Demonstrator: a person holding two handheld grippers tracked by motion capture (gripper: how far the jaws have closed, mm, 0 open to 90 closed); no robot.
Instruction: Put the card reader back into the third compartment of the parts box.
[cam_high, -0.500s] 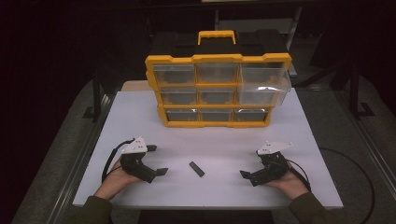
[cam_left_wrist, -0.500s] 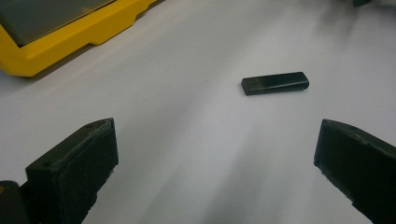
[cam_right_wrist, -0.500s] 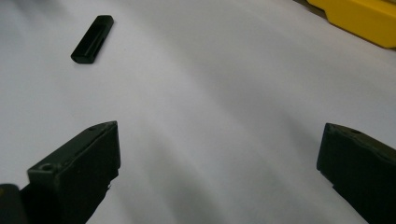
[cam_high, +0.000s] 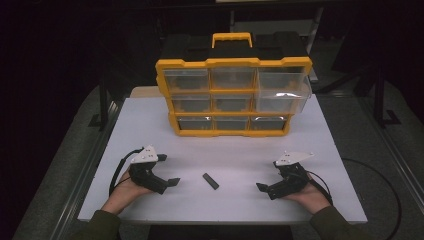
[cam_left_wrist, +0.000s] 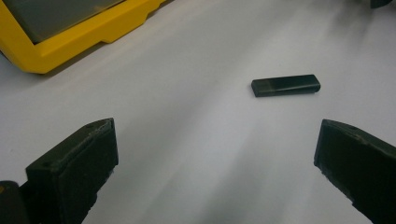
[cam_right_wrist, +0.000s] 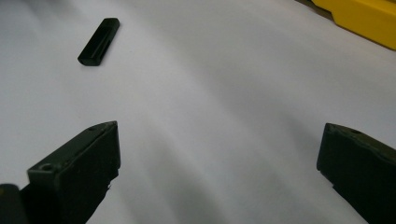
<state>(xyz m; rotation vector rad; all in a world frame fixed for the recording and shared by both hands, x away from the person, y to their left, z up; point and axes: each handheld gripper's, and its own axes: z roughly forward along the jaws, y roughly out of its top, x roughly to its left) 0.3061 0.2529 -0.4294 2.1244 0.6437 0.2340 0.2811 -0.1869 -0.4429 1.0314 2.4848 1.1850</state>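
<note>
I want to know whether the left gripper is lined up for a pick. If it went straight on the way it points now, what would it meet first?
Probably the small black stick, though it lies slightly right of the left gripper centre line; the open jaws might only just catch it.

one black stick (cam_high: 210, 181), one organizer (cam_high: 233, 97)

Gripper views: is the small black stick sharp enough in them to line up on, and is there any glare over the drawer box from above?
Left gripper view: the black stick is fairly sharp, the jaws in front softer. Right gripper view: the stick is readable, the white table streaked with soft shadows. High view: dark surroundings; glare on the pulled-out clear drawer of the yellow organizer.
</note>
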